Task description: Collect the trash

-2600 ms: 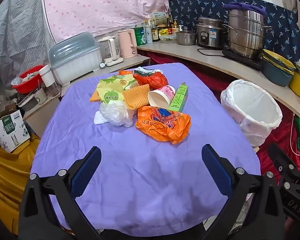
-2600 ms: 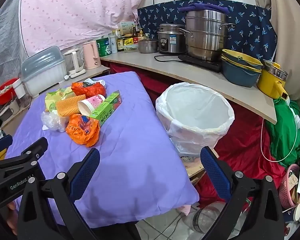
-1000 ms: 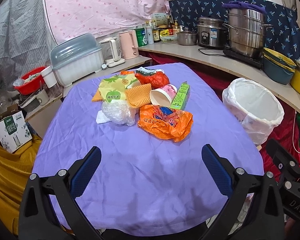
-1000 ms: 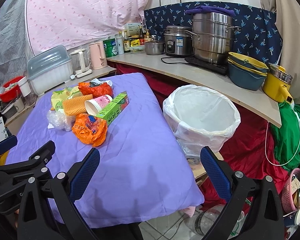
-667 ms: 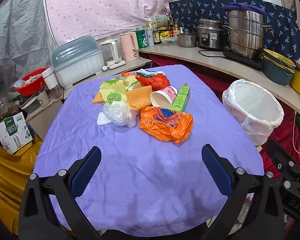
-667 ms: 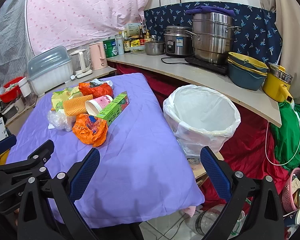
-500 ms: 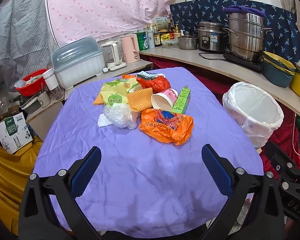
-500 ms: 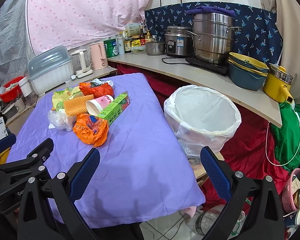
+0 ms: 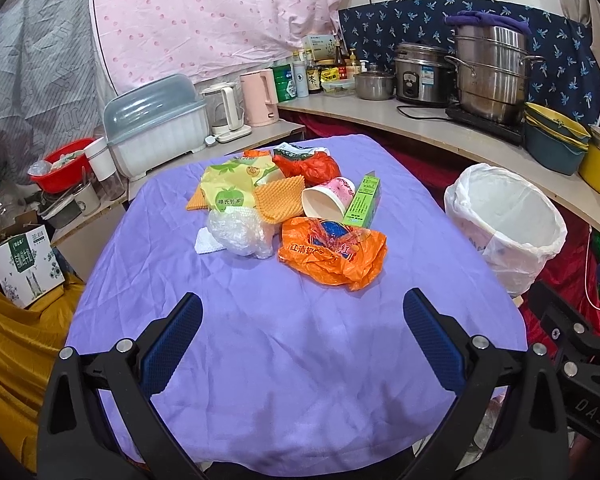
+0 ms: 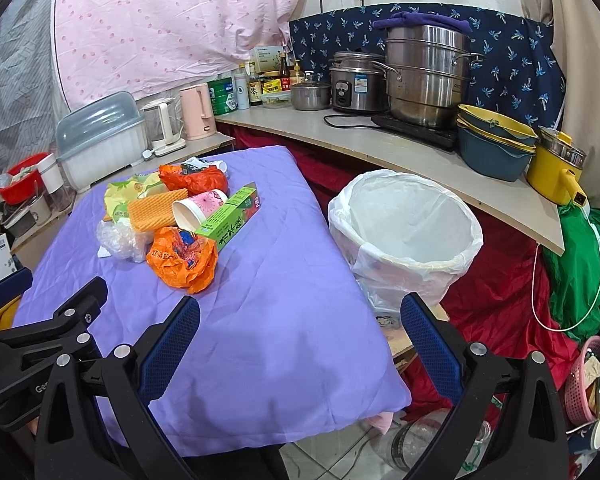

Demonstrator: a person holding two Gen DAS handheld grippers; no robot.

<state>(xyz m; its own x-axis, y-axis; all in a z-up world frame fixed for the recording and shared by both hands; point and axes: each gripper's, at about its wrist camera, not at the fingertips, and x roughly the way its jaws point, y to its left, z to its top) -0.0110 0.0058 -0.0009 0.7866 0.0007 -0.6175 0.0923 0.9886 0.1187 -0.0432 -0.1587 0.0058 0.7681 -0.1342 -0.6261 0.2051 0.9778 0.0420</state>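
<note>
A pile of trash lies mid-table on the purple cloth (image 9: 284, 344): an orange plastic bag (image 9: 332, 252) (image 10: 182, 258) nearest, a clear crumpled bag (image 9: 240, 232), a paper cup on its side (image 9: 326, 202) (image 10: 198, 208), a green carton (image 9: 362, 202) (image 10: 232, 224), orange foam netting (image 9: 278, 200), a yellow-green packet (image 9: 230, 184) and a red bag (image 9: 308, 166). A white-lined bin (image 9: 504, 224) (image 10: 406, 232) stands right of the table. My left gripper (image 9: 302, 340) is open and empty over the near cloth. My right gripper (image 10: 300, 340) is open and empty above the table's right edge.
A counter (image 10: 380, 140) behind holds a steamer pot (image 10: 428, 76), rice cooker (image 10: 358, 82), bowls (image 10: 496, 140) and bottles. A dish box (image 9: 156, 124), kettles and a red basin (image 9: 60, 164) stand at back left. Red cloth and a pink basket (image 10: 580, 376) lie on the floor at right.
Both grippers have drifted slightly, so the trash pile and bin sit a little lower in view. Nothing was taken hold of.
</note>
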